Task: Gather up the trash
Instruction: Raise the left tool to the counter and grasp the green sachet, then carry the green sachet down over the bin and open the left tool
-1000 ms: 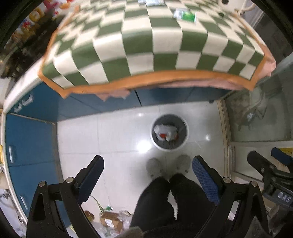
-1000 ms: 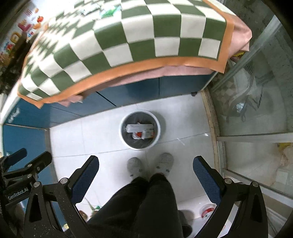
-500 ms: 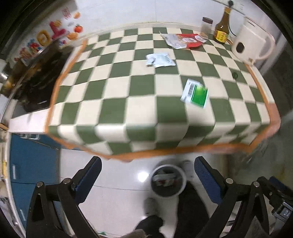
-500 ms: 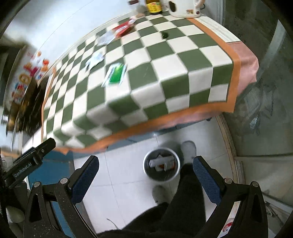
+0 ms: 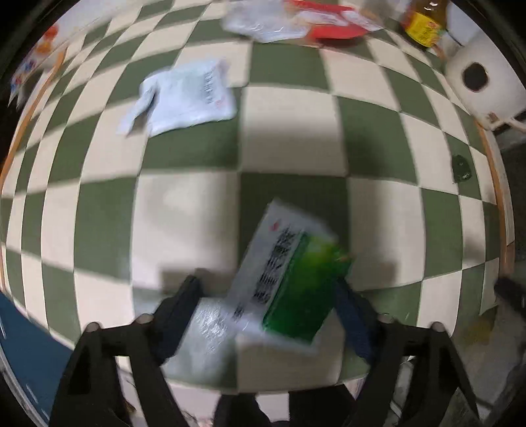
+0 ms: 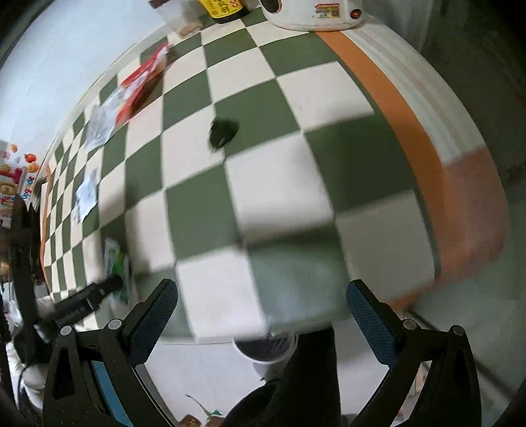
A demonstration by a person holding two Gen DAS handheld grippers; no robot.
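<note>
Lying between the spread-open left hand-held gripper (image 5: 266, 308), green-and-white packet (image 5: 286, 279) runs lengthwise, leaning left.

A green-and-cream checked tablecloth (image 5: 289, 144) with an orange border covers the table. Nearest lies a white and bright green packet (image 5: 286, 279) printed with black characters; farther left, a pale white wrapper (image 5: 187, 95) with dark print. At the far edge sit a red and white packet (image 5: 332, 23) and a clear crinkled wrapper (image 5: 263, 26). A dark bottle with a yellow label (image 5: 424, 26) stands far right beside a white kettle (image 5: 483, 82). A small dark green scrap (image 6: 223, 131) rests on the cloth. The right gripper (image 6: 261, 312) is black with blue pads (image 6: 368, 318).
</note>
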